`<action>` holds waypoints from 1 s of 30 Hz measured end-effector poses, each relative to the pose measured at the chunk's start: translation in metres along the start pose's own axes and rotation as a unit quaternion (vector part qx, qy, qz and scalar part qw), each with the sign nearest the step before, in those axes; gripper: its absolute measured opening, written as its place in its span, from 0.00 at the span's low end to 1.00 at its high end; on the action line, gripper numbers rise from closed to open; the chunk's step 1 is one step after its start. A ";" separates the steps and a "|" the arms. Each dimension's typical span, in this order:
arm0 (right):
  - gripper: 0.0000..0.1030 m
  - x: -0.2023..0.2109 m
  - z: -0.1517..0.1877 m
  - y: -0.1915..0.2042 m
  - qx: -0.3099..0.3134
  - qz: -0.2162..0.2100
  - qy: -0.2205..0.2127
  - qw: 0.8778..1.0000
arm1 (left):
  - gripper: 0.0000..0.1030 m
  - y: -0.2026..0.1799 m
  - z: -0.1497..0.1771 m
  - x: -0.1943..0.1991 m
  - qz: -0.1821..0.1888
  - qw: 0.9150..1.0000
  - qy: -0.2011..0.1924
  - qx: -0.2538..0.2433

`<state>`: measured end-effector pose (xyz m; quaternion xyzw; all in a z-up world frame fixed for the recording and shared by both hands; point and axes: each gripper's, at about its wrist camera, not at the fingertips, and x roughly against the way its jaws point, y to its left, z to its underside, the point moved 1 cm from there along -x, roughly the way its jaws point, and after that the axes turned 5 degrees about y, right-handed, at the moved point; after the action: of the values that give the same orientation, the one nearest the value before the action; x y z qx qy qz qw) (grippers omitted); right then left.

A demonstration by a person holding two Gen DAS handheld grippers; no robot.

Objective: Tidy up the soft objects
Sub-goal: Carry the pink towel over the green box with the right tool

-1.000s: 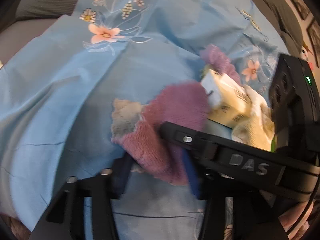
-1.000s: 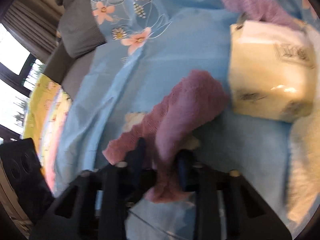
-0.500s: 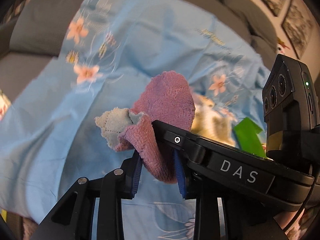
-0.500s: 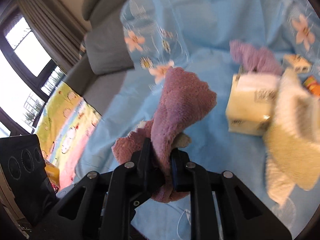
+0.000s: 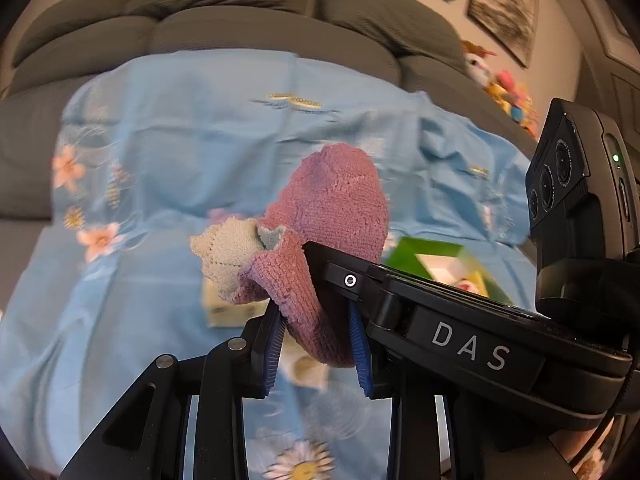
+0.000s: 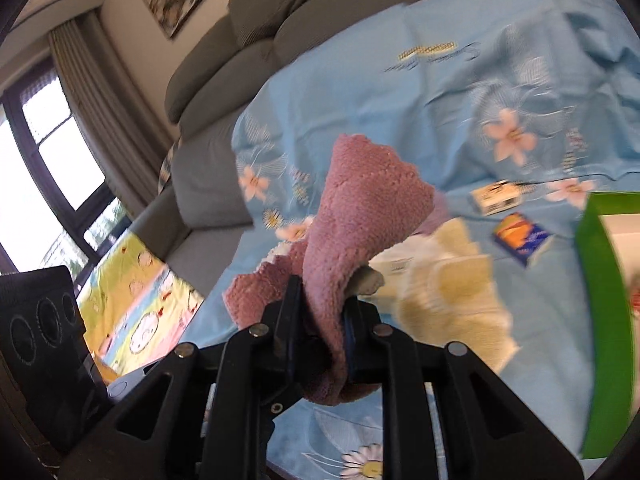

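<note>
Cloth: fuzzy mauve knitted cloth (image 5: 332,220) with a pale grey-green patch (image 5: 226,250), bunched, raised above the blue floral sheet (image 5: 200,140).
Left hand-held gripper (image 5: 318,340): clenched on its lower fold.
Right hand-held gripper (image 6: 322,328): clenched on the same cloth.

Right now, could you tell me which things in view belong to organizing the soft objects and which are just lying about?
In the job:
- purple towel, clamped by the left gripper and the right gripper
- cream towel on the blue sheet
- green box, possibly the bin

Lying about:
- tissue pack
- small blue packet
- small white box
- grey sofa
</note>
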<state>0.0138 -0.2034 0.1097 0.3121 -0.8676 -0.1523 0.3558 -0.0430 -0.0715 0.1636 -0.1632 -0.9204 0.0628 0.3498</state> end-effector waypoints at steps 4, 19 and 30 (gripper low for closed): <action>0.19 0.022 0.001 -0.029 -0.027 0.029 -0.018 0.999 | 0.30 -0.033 -0.006 -0.021 0.015 0.999 0.011 -0.029; 0.19 0.088 0.006 -0.134 -0.123 0.101 -0.064 0.985 | 0.30 -0.133 -0.018 -0.090 0.087 0.990 0.057 -0.096; 0.19 0.105 0.009 -0.191 -0.189 0.115 -0.077 0.972 | 0.30 -0.172 -0.022 -0.134 0.108 0.983 0.088 -0.116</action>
<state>0.0320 -0.4162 0.0656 0.1246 -0.8781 -0.2950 0.3555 0.0211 -0.2792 0.1360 -0.3061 -0.8641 -0.0217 0.3988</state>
